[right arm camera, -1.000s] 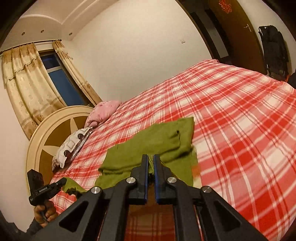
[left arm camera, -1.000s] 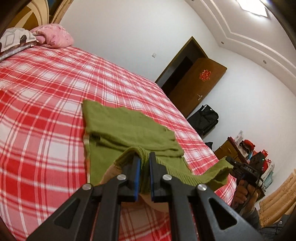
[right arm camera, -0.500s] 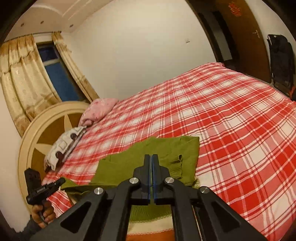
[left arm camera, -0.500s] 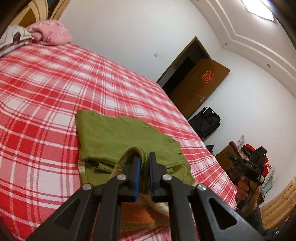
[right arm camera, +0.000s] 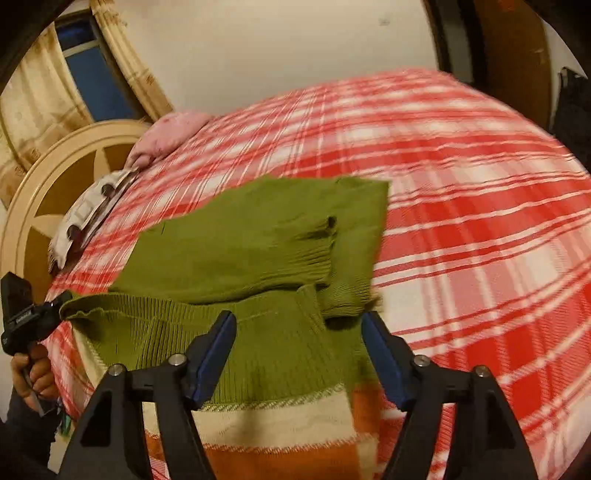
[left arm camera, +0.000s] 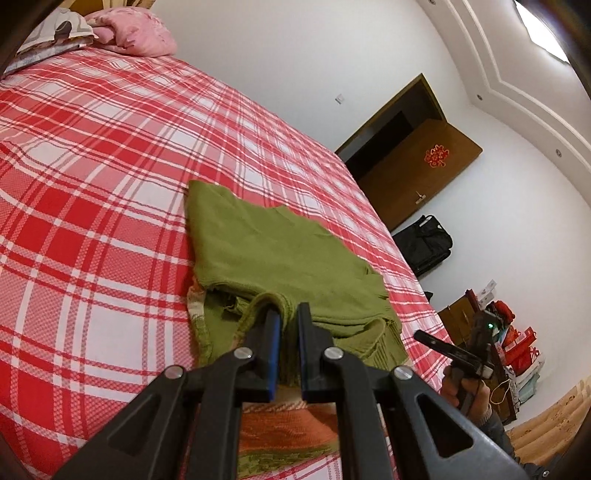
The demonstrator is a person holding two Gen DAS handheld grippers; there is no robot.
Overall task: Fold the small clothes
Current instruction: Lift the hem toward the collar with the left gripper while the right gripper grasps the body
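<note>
A green knitted sweater (left arm camera: 277,251) with white and orange stripes lies partly folded on the red plaid bed (left arm camera: 92,166). My left gripper (left arm camera: 286,314) is shut on a fold of its ribbed green edge, held just above the bed. In the right wrist view the same gripper (right arm camera: 62,301) pinches the ribbed corner at the left. My right gripper (right arm camera: 297,321) hovers over the sweater (right arm camera: 251,243); its jaws are opening, and the knit lies under them, not pinched. A hand holds the right gripper (left arm camera: 454,350) at the bed's right edge.
Pink and patterned pillows (left arm camera: 129,29) lie at the head of the bed by a round headboard (right arm camera: 40,192). A brown door (left arm camera: 417,166), a black bag (left arm camera: 424,240) and a stack of red boxes (left arm camera: 517,339) stand past the bed's far side.
My right gripper went from shut on the sweater's edge to open and dropped toward the bed. The lifted green layer now lies folded over. My left gripper moved lower, still gripping.
</note>
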